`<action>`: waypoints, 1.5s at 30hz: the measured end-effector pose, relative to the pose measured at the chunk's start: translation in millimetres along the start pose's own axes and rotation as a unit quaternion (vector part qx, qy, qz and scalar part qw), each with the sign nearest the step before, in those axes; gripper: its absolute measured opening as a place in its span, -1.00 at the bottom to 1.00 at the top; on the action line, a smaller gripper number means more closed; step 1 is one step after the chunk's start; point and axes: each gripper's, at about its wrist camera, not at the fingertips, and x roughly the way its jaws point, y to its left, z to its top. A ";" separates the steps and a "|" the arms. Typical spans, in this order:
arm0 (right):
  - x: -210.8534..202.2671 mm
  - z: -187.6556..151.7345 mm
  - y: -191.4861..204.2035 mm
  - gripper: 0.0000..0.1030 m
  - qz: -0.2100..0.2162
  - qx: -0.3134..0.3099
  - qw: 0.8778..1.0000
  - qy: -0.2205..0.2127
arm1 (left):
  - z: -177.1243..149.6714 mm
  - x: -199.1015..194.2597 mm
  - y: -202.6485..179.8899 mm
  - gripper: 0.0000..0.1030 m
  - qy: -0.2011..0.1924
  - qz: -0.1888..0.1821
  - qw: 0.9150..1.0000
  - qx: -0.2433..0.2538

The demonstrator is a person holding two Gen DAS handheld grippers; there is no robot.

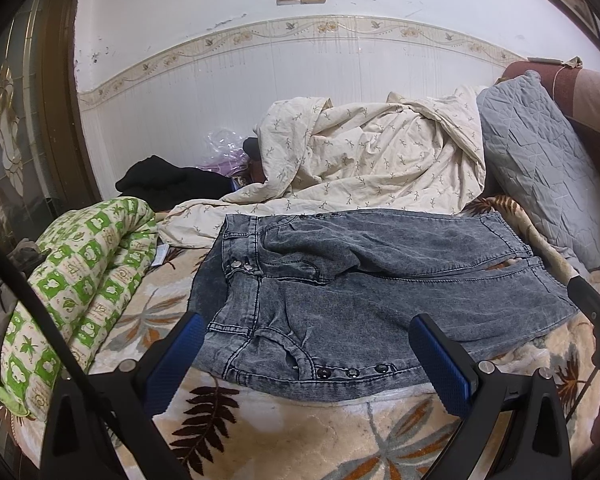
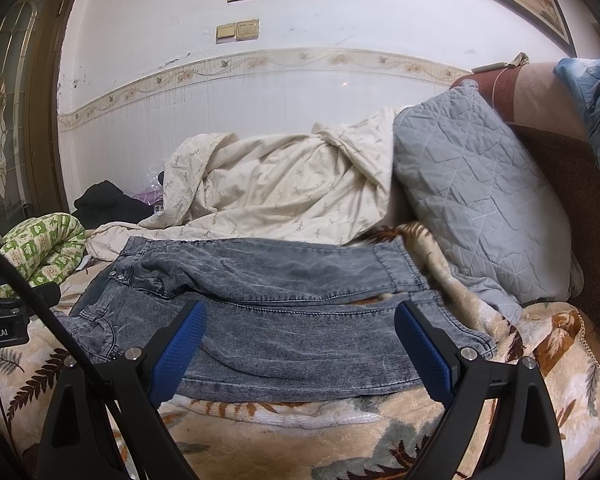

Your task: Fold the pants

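Grey acid-washed jeans lie flat across the leaf-patterned blanket, waistband to the left, legs running right, row of snap buttons along the near edge. My left gripper hovers open over the waist and hip area, blue pads spread wide, nothing between them. In the right wrist view the same jeans stretch sideways with both leg hems at the right. My right gripper stands open above the legs, holding nothing. The other gripper's black body shows at the far right and far left.
A crumpled cream duvet lies behind the jeans, a grey quilted pillow leans at the right, and a rolled green-and-white quilt sits at the left. Black clothes lie by the wall. A cable crosses the left foreground.
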 end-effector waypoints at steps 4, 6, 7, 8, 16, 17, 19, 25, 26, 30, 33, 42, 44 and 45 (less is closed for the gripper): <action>0.6 -0.8 0.4 0.84 0.000 -0.001 1.000 0.000 | -0.1 0.0 0.0 1.00 0.000 0.001 1.000 0.001; 0.8 -0.8 0.6 0.84 0.000 -0.001 1.000 0.001 | -0.1 0.3 0.6 1.00 0.001 0.000 1.000 0.000; 1.1 -0.9 0.7 0.84 0.000 0.000 1.000 0.002 | -0.2 0.5 0.8 1.00 0.001 0.000 1.000 0.000; 1.1 -0.8 0.9 0.84 0.000 0.000 1.000 0.001 | -0.3 0.7 1.2 1.00 0.001 0.000 1.000 0.000; 2.5 -2.2 0.3 0.84 0.000 0.000 1.000 0.004 | -1.7 6.2 3.7 1.00 0.008 0.000 1.000 -0.001; 2.7 -2.2 0.4 0.84 0.000 -0.001 1.000 0.004 | -1.8 6.9 4.2 1.00 0.009 0.000 1.000 -0.002; 4.3 -2.5 0.5 0.84 0.000 -0.001 1.000 0.006 | -2.1 7.8 5.1 1.00 0.009 0.000 1.000 -0.001; 5.6 -4.0 2.2 0.84 0.002 -0.005 1.000 0.006 | -3.0 12.4 8.2 1.00 0.014 0.002 1.000 -0.001; 5.1 -4.3 1.7 0.84 0.003 -0.005 1.000 0.006 | -3.2 14.0 9.0 1.00 0.016 0.003 1.000 0.001; 5.5 -4.6 -5.5 0.84 -0.002 -0.004 1.000 0.012 | 1.0 27.8 19.6 1.00 0.041 -0.017 0.999 0.012; 13.5 2.6 -20.1 0.84 0.008 0.006 0.999 0.035 | 13.6 49.4 36.2 1.00 0.065 -0.022 0.997 0.040; 122.1 89.6 -71.6 0.84 0.038 -0.008 0.993 0.113 | 117.4 214.0 134.6 1.00 0.154 0.063 0.985 0.043; 167.3 110.3 -89.0 0.84 0.033 0.003 0.991 0.133 | 132.7 256.1 153.1 1.00 0.183 0.057 0.982 0.008; 185.2 116.8 -98.8 0.84 0.036 0.017 0.989 0.141 | 138.0 277.8 162.1 1.00 0.193 0.057 0.980 -0.009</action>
